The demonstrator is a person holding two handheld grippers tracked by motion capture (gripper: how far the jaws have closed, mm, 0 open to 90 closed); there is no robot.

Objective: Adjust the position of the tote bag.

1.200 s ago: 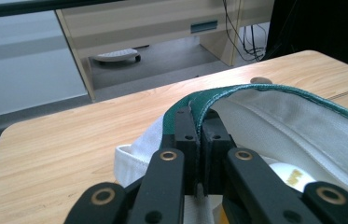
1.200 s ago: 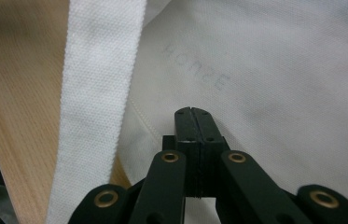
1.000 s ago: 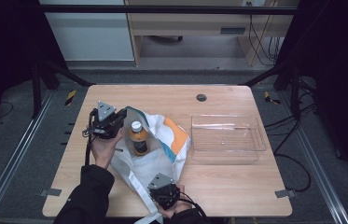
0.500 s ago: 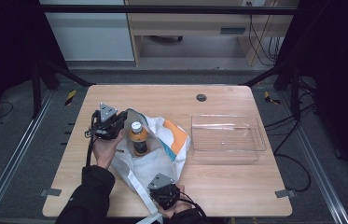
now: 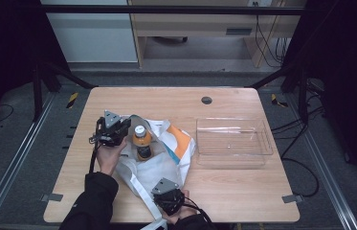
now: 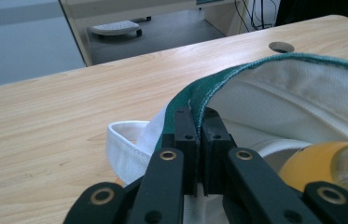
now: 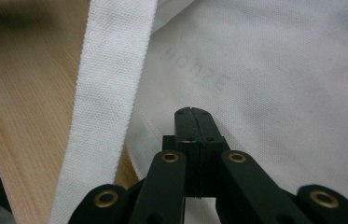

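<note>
Wooden table [image 5: 118, 201] under dark surroundings was our work surface, with a white cloth bag [image 5: 159, 160] lying across its middle and a clear plastic bin [image 5: 233, 143] well apart on the far side from our left gripper [image 5: 124, 128].

We had the left gripper's jaws closed tight on the bag's green-trimmed rim [image 6: 218, 86], the cloth pinched right between the fingertips [image 6: 185, 123]. We judged this grip was there to lift the mouth open, because the bottle [image 5: 142, 142] with its orange contents stood just beside those fingers, inside the opening.

Our right gripper [image 5: 169, 203] was shut as well, its closed tips [image 7: 192, 119] resting against the bag's white lower panel; whether they pinched any cloth between them we could not tell. A white strap [image 7: 111, 93] ran just to one side of those fingers. We took this as holding the bag's bottom down.

Bare wood lay open beyond the left fingers toward the table's far edge, while the right fingers sat near the table's near edge with little room behind.
</note>
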